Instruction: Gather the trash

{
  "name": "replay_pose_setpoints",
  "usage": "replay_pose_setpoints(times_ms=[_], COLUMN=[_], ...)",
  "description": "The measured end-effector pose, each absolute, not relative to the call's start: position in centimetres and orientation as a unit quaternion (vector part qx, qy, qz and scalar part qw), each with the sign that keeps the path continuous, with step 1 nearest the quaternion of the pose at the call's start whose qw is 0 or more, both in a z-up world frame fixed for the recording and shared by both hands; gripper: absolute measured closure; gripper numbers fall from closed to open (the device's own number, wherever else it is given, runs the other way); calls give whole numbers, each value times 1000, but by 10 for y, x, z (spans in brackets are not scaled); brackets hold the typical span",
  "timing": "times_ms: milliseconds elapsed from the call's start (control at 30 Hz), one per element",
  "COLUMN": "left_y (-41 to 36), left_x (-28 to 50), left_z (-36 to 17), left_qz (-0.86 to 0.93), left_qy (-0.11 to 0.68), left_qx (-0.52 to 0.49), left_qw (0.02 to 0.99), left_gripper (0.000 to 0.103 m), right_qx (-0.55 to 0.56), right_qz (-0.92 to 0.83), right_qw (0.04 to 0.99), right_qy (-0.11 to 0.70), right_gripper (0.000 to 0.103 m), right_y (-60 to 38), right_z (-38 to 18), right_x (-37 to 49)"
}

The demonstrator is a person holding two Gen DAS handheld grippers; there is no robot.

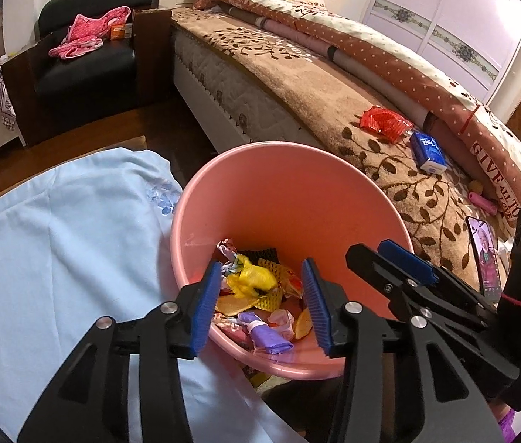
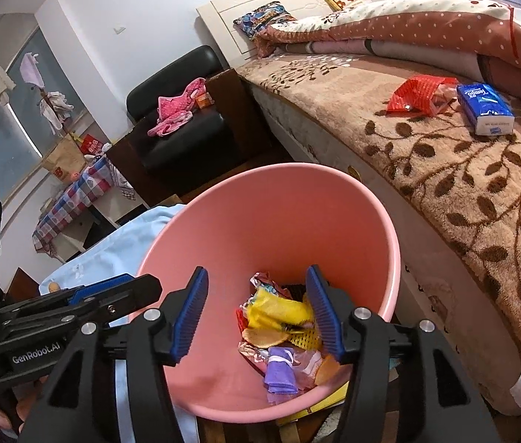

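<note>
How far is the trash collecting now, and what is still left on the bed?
Done: the pink bin already holds a yellow wrapper, a purple scrap and other bits. In hand: nothing; the left tool and right tool both hang open over the bin. Left: the red wrapper lies on the bed. The blue tissue pack beside it may not be trash.

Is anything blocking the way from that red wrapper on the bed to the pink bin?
Nothing visible does. The red wrapper lies on the bed's leaf-patterned blanket, with a blue tissue pack beside it, on the side away from the pink bin. The bin's mouth is uncovered, with both grippers open above it.
</note>
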State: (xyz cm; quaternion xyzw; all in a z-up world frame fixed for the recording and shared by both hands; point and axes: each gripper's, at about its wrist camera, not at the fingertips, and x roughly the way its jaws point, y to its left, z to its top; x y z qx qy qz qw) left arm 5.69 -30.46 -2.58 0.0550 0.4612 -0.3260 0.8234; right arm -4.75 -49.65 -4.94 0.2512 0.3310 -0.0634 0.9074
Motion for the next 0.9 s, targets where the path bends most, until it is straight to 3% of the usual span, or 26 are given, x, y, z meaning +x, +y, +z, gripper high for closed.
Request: replay_pose_setpoints(times_ms=[900], left_y=[-286], left_x=[44], left_z=[-12], left_qz=[-311], left_qy=[436], left_qx=[36], left_qw=[844], left_gripper=[57], right_qx=[220], right_qz=[-58], right_qw=[928], right_qy=[293], right_gripper=[34], right_y=[-477], right_z=[-27], right_x=[-78])
